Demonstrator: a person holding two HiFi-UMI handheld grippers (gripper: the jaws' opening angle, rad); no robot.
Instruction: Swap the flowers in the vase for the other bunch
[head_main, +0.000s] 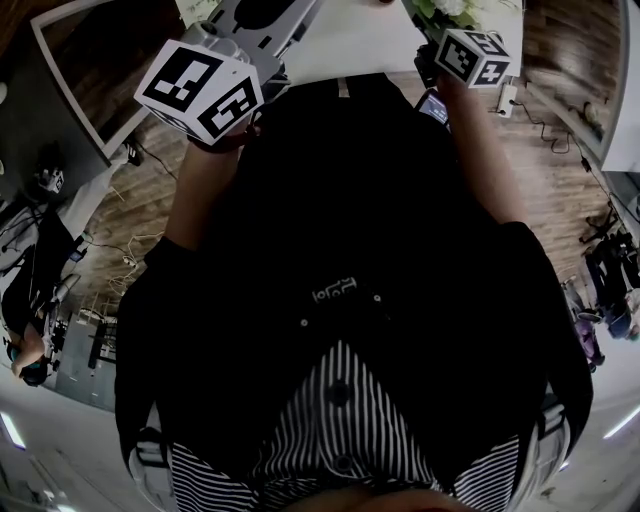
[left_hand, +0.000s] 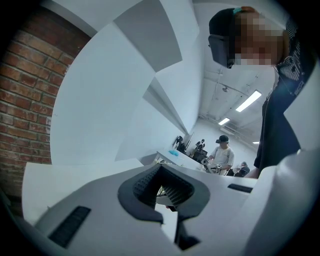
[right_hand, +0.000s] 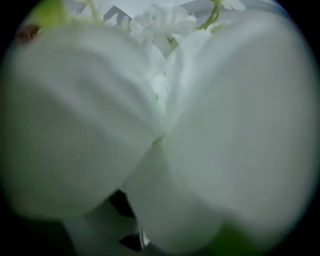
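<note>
The flowers (head_main: 452, 8), white, at the right of the table's (head_main: 360, 40) near edge, look light, soft and bruisable, best held by stems, not petals; the right gripper (right_hand: 131, 236) is closed, seemingly on them, the left gripper (left_hand: 167, 192) closed and empty.

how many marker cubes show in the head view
2. One marker cube is at upper left; the other cube is at upper right, beside white flowers. None seems hidden.
</note>
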